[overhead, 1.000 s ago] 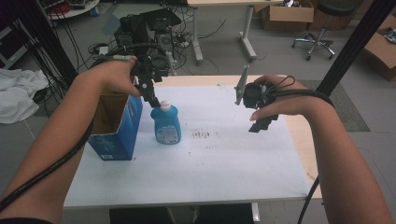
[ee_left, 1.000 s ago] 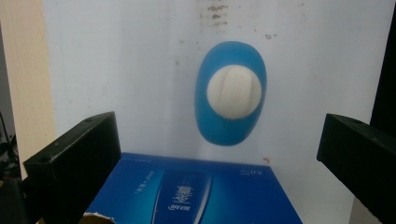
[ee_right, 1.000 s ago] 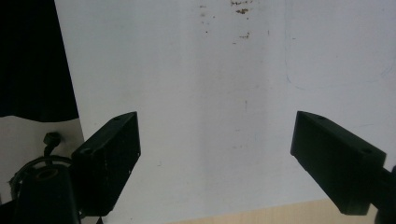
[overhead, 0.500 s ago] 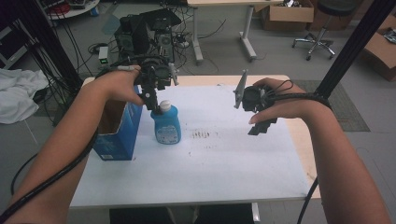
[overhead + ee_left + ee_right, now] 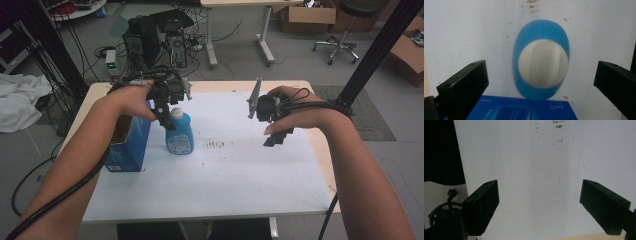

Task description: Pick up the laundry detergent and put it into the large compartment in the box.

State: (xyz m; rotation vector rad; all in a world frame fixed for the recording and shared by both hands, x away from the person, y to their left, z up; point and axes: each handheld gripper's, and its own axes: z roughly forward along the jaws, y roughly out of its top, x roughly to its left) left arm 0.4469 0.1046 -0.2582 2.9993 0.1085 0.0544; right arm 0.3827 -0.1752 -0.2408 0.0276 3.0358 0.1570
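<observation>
Between the spread jaws of the left gripper we find the blue bottle, seen from above, its white cap centred in the gap and touching neither jaw. The bottle stands upright on the white table top, long axis vertical, cap pointing up at the gripper. Its oval body runs lengthwise away from the jaws in the left gripper view. A pale label on its front carries print too small for us to read.

Below the jaws, nearest the camera, lies the top of a blue carton; we read "5.0" upside down on it, the rest being illegible. From the high view the carton stands just beside the bottle, on the side away from the right gripper.

The right gripper hangs well apart from the bottle, jaws spread over bare surface with nothing between them.

The table top is white, marked with dark specks and smudges, with a wooden edge. Beyond it we note a grey floor, computer towers with tangled cables, cardboard boxes and an office chair.
</observation>
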